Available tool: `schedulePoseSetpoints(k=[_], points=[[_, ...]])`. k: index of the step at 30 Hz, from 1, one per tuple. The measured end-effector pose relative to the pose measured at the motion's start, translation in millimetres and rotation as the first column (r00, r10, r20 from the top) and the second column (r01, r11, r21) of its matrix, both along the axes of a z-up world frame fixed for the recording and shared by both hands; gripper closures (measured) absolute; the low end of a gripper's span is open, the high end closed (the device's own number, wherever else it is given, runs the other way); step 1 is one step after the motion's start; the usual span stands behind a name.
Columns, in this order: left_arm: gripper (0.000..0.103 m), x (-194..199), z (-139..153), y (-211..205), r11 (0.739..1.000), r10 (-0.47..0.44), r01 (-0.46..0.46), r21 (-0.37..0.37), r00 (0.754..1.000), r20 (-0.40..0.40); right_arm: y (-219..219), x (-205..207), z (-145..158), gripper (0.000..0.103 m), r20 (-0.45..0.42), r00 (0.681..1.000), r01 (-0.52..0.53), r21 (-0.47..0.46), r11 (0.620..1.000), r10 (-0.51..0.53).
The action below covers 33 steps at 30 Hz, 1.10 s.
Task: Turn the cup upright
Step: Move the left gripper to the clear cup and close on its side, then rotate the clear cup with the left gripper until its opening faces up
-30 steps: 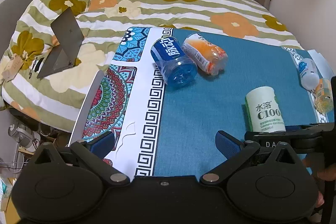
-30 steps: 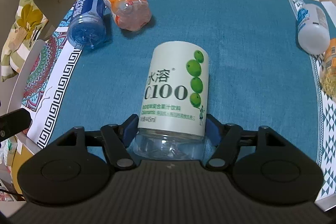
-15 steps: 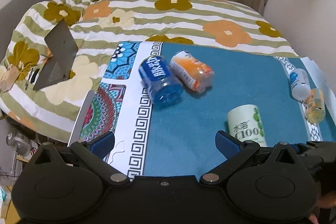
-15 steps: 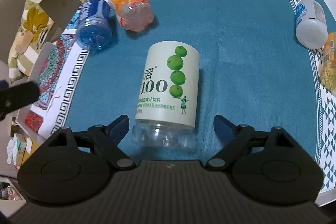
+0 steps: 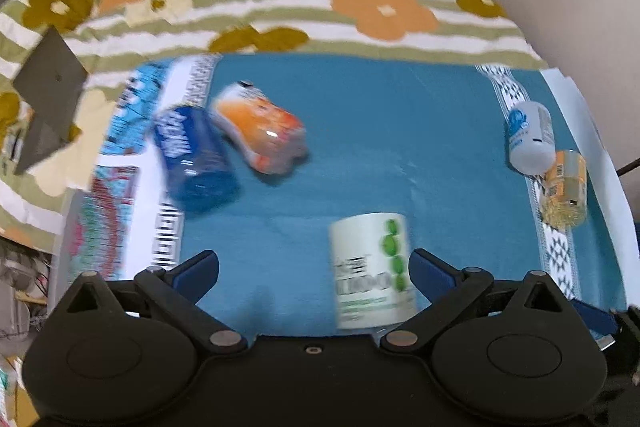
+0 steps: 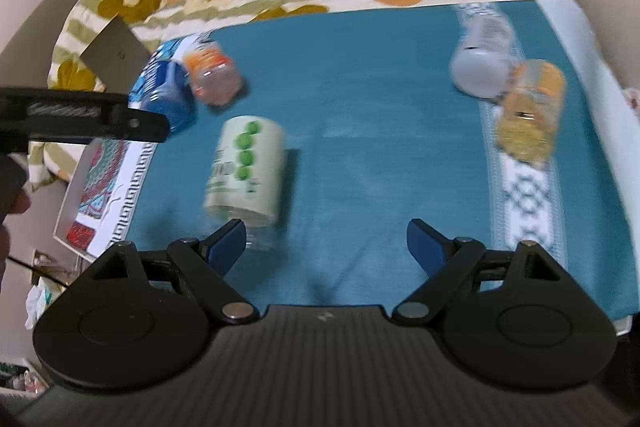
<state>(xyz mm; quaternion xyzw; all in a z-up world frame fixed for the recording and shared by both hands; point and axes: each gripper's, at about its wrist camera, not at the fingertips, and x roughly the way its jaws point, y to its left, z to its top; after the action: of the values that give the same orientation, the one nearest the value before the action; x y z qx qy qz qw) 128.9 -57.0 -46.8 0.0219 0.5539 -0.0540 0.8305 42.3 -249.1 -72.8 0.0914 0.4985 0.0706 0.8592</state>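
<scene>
The green-labelled cup, a clear plastic cylinder, is being shown standing on the teal cloth, flanked by a blue bottle and an orange bottle lying on their sides. The right gripper is being held wide open and empty, its left finger just beside the cup's base. The left gripper is likewise being held wide, the cup being seen just inside its right finger.

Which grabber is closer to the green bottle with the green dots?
Left. The green bottle stands between the open left gripper's fingers, against the right one. The right gripper is open beside it, bottle off its left finger.
</scene>
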Motion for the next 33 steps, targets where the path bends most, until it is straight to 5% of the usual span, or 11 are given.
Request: schedulePoseSetpoints(k=[18, 24, 30, 33], points=[[0.010, 53, -66, -32, 0.994, 0.104, -0.107, 0.002, 0.962, -0.252, -49, 4, -41, 0.000, -0.028, 0.999, 0.019, 0.024, 1.000, -0.019], [0.012, 62, -74, -38, 0.994, 0.109, -0.108, 0.019, 0.955, -0.275, -49, 9, -49, 0.000, -0.040, 0.999, 0.008, 0.046, 0.999, -0.006], [0.036, 67, -82, -43, 0.995, 0.098, -0.093, 0.032, 0.946, -0.309, -50, 11, -55, 0.000, -0.049, 0.999, 0.004, 0.057, 0.998, -0.001], [0.037, 68, -84, -45, 0.995, 0.102, -0.097, 0.030, 0.946, -0.308, -51, 11, -56, 0.000, -0.053, 0.999, 0.007, 0.063, 0.998, -0.004]])
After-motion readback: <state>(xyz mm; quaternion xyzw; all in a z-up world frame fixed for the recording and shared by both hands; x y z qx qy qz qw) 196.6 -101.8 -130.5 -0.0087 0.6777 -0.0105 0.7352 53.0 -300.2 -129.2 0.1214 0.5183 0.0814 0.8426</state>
